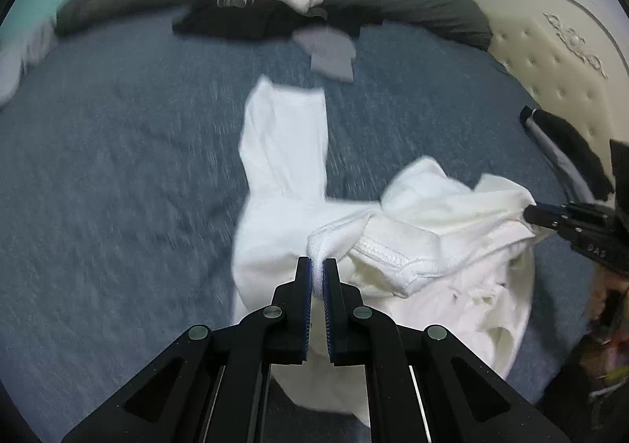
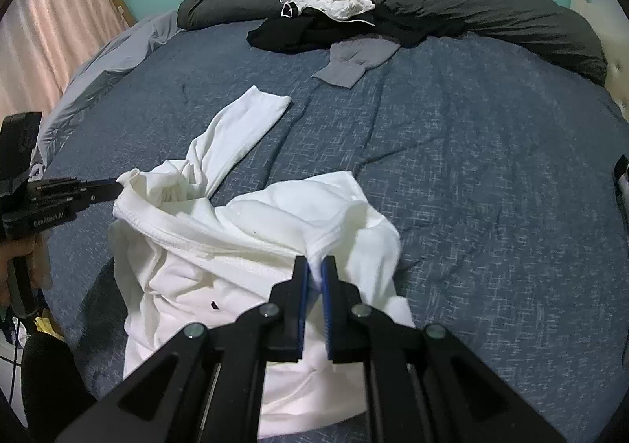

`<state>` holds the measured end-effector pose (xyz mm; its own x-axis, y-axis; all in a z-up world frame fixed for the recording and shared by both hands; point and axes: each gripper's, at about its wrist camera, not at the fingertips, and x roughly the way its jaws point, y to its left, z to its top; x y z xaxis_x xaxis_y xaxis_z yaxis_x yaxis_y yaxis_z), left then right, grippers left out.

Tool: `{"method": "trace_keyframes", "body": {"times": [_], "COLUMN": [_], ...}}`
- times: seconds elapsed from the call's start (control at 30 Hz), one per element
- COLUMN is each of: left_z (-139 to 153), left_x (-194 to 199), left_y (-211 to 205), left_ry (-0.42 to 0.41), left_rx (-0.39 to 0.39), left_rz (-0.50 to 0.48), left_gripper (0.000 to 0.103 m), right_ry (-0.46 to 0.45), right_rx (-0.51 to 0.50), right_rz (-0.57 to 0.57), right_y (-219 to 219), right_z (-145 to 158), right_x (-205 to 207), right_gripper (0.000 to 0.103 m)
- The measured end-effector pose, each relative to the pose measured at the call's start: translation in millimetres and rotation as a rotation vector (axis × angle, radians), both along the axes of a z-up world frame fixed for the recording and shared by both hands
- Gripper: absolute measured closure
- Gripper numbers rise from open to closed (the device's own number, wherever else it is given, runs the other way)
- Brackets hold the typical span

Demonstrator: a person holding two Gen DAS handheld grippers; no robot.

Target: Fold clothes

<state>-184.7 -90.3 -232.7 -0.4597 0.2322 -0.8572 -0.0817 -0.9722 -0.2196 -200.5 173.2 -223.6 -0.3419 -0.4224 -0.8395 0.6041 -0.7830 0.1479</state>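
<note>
Left gripper (image 1: 318, 266) clamped on a ribbed hem of the white garment (image 2: 243, 246), pads pinching a small fold of cloth with almost no gap. Garment bunched on the blue bedspread (image 2: 452, 168), one long sleeve (image 1: 285, 144) stretched away toward the pile of unfolded clothes (image 2: 326, 10) by the dark pillows. Right gripper (image 2: 314, 268) likewise narrow, biting another edge of the same white cloth, near the garment's right side.

Step in hand, by the look of it: lifting and spreading the garment flat ahead of folding. Best done by drawing both held edges apart evenly, keeping the cloth taut but not yanked, so the crumpled middle opens out. Worth keeping both pinches firm, since little fabric sits between the pads and a slip would drop a corner. Sleeve to be kept from dragging under the body.

Writing: "GenRobot.AI" on the left gripper's side in the right wrist view; a few letters on the right gripper in the left wrist view, too blurred to read.
</note>
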Motion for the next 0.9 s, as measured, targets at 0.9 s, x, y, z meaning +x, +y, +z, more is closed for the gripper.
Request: {"method": "trace_keyframes", "body": {"times": [0.9], "left_z": [11], "left_x": [-13], "left_y": [35], "left_ry": [0.068], "left_rx": [-0.185], "left_rz": [-0.179], "left_gripper": [0.096], "right_ry": [0.011], "right_rx": [-0.02], "right_rz": [0.014], "right_y": [-1], "right_z": [3], "right_x": [5], "right_gripper": [0.097]}}
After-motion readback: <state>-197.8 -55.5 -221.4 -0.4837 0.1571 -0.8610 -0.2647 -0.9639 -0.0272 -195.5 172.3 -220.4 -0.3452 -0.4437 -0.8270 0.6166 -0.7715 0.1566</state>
